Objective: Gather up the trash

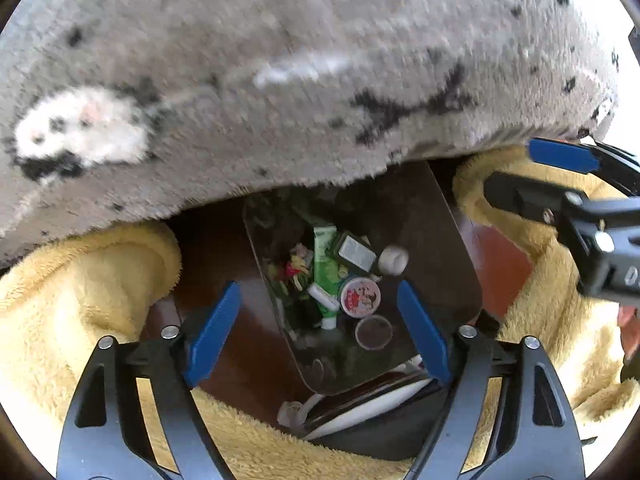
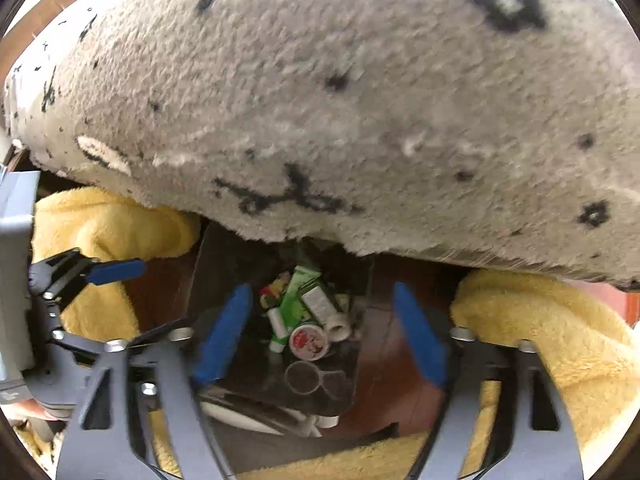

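Both pairs of jaws spread wide, nothing pinched between the blue pads of either the left gripper or the right gripper. Pointing steeply down over a dark bin whose mouth opens directly below and between the jaws. Trash heaped at the bin's bottom, apart from the pads: a green tube with a white cap, a small dark box with a pale label, a white cap-like cylinder, a round lid printed red and white, a clear plastic cup, and some crumpled colourful wrappers. Above, a grey fluffy blanket with black marks overhanging the far edge of the bin. Yellow fleece on both sides. Reddish-brown floor around the bin.
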Motion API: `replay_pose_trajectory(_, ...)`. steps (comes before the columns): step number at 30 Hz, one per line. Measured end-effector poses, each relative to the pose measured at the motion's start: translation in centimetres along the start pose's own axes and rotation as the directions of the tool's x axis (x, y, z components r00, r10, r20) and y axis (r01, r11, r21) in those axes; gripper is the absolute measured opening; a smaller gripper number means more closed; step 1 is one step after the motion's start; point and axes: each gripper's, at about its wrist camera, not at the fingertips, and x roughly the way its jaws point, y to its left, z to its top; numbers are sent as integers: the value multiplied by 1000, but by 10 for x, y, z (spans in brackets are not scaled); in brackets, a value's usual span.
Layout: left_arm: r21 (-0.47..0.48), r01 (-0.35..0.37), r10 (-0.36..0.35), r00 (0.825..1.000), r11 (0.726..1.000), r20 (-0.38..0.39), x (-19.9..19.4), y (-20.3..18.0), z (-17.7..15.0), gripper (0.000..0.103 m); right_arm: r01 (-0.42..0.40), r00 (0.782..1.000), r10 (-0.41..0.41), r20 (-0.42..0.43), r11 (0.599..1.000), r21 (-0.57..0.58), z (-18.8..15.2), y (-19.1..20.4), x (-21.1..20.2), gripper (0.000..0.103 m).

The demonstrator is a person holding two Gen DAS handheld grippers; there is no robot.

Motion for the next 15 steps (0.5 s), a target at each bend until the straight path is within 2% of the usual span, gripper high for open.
replay_pose_trajectory(1,-4,-12,12,1000,1000,25,-8,2,1,83,9,1000,-9,18,1000,2,1,-1,-6,95)
replay_pose_trajectory(3,-14,-25,26,997,1000,77,-25,4,6,88,24,998,-24,64,1000,2,6,-3,-20,99)
replay_pose_trajectory(5,-29,-34,37,990,999,134,-46,5,12,95,54,991,-53,119,999,-3,10,-2,-36,99)
replay_pose_trajectory(8,-39,-67,74,969,997,234,-80,5,19,95,79,973,-76,216,997,-5,18,-2,-65,99)
replay_pose_trajectory(11,-46,-105,114,933,993,341,-119,3,27,95,105,943,-102,318,994,7,27,-5,-101,100)
replay_pose_trajectory(15,-75,-149,166,862,986,479,-171,5,38,95,151,874,-163,457,987,63,40,-11,-158,100)
